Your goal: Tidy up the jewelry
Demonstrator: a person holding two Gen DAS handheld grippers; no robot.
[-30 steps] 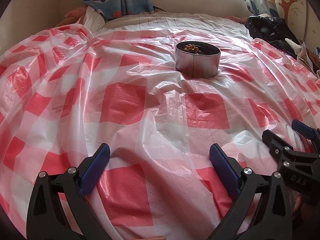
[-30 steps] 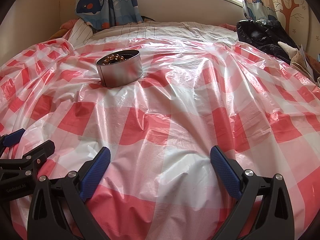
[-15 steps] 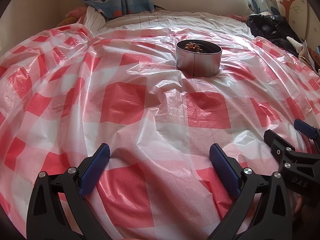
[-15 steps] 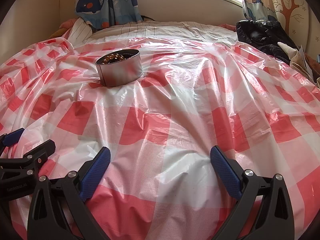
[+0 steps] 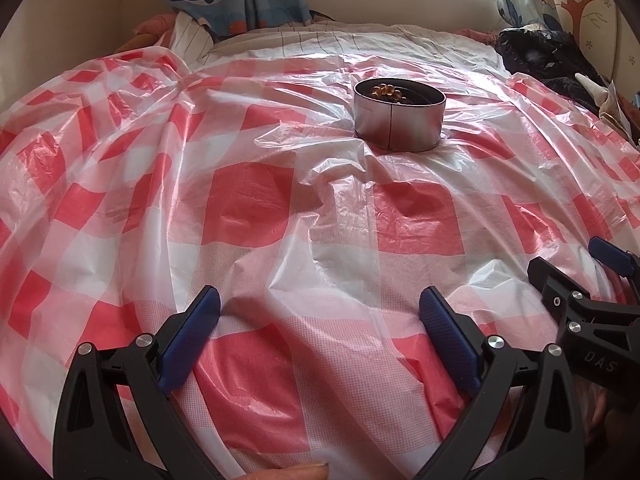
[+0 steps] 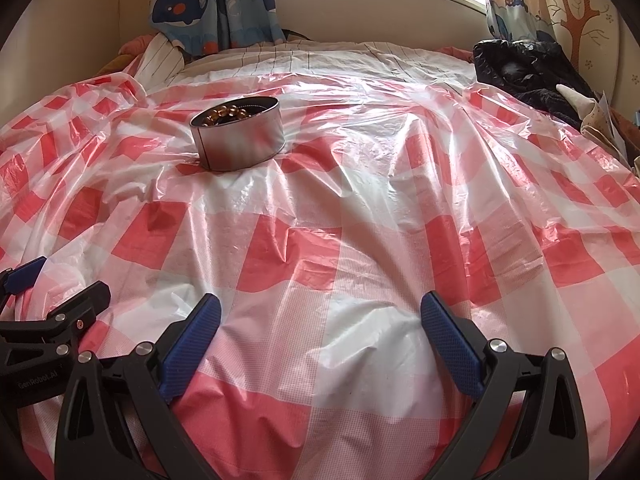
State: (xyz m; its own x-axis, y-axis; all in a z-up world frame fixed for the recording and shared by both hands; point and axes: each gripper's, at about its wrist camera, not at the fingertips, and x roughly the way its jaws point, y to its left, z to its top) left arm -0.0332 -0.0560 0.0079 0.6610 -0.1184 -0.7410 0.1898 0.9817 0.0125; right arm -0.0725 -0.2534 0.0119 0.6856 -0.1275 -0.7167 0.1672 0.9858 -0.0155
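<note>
A round silver tin [image 5: 399,120] stands on the red-and-white checked plastic sheet [image 5: 256,208] over the bed, with a brown beaded bracelet [image 5: 384,91] inside it. The right wrist view shows the tin [image 6: 239,136] at the upper left with the beads [image 6: 220,115] in it. My left gripper [image 5: 320,320] is open and empty, well short of the tin. My right gripper [image 6: 320,322] is open and empty, to the right of the left one. Each gripper shows at the edge of the other's view.
A striped sheet [image 6: 320,60] covers the far end of the bed. Whale-print curtains [image 6: 208,4] hang at the back wall under a window. A black garment [image 6: 528,72] and other clutter lie at the far right.
Both views have shifted only slightly; the tin sits a little lower in the left view. Both grippers stay open and empty.
</note>
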